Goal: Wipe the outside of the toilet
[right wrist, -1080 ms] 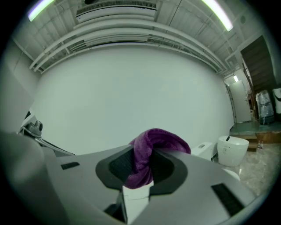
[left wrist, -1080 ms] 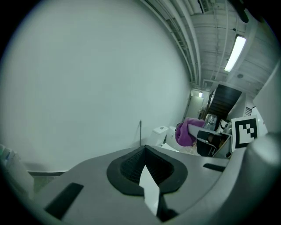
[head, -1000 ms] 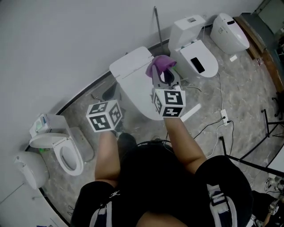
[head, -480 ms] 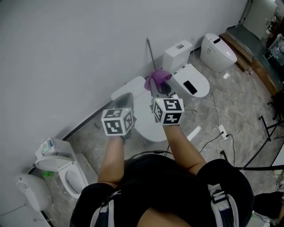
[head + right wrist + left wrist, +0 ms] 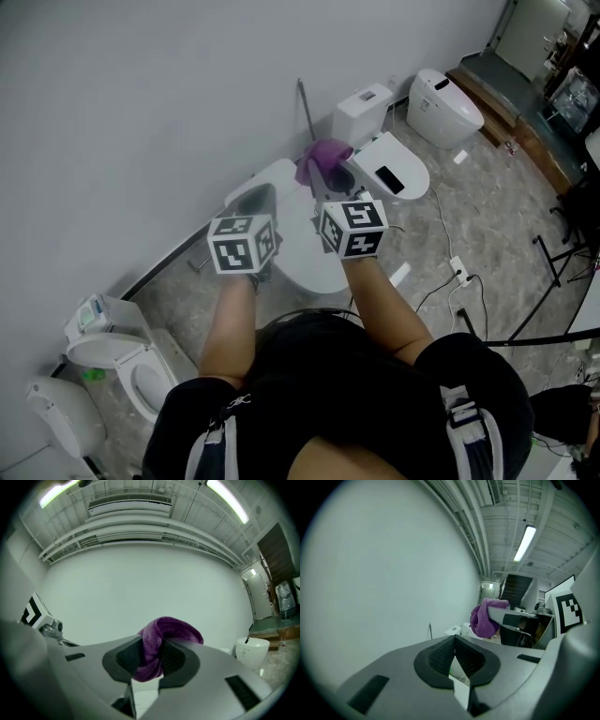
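Observation:
A white toilet [image 5: 302, 255] with its lid down stands against the grey wall, right below both grippers. My right gripper [image 5: 328, 174] is shut on a bunched purple cloth [image 5: 323, 155], held up above the toilet's tank near the wall. In the right gripper view the purple cloth [image 5: 168, 627] bulges out between the pads of the right gripper [image 5: 150, 658]. My left gripper [image 5: 260, 200] hangs just left of it over the tank, shut and holding nothing. The left gripper [image 5: 454, 656] shows its pads meeting, with the purple cloth [image 5: 484, 619] beyond them.
A second toilet [image 5: 386, 167] with a tank stands right of mine, and a third toilet [image 5: 448, 96] further right. More toilets [image 5: 117, 361] sit at the lower left. Cables and a power strip [image 5: 457, 268] lie on the marble floor. A thin rod [image 5: 306, 101] leans on the wall.
My left gripper has risen from low at the left to beside the right one over the tank. The right gripper and the cloth have lifted slightly toward the wall.

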Tool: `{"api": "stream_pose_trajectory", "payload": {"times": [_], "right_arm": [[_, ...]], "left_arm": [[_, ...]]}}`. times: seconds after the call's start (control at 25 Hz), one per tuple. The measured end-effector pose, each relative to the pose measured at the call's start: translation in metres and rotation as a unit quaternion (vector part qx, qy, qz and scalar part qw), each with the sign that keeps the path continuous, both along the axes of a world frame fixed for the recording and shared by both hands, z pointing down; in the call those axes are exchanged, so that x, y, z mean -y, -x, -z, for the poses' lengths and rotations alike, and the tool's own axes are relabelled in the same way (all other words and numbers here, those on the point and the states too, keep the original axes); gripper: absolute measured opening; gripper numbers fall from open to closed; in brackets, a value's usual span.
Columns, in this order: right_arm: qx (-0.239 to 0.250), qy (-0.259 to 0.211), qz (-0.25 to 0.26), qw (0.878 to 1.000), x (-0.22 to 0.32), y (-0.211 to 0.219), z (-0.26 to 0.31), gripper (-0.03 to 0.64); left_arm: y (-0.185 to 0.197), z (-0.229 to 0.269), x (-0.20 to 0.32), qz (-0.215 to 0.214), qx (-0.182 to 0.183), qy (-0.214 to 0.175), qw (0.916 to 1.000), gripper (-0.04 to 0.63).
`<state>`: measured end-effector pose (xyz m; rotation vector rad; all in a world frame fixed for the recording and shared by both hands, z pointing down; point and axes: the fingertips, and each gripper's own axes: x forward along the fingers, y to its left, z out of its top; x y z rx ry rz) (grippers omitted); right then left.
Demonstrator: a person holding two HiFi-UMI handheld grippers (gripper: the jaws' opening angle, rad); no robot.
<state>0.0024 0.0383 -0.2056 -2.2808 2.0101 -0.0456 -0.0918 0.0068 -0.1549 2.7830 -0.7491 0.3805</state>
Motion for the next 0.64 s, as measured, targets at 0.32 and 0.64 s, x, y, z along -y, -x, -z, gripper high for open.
{"api": "stream_pose_trajectory", "payload": {"times": [0.32, 0.64], "right_arm": [[0.015, -0.001, 0.011, 1.000, -0.012, 0.012, 0.000, 0.084], [0.013, -0.004, 0.023, 1.000, -0.004, 0.031, 0.001, 0.084]], "left_arm": [[0.007, -0.002, -0.012, -0.014, -0.001, 0.002, 0.9999, 0.008], [0.021, -0.004, -0.015, -0.023, -0.013, -0.005, 0.9996, 0.008]]}}
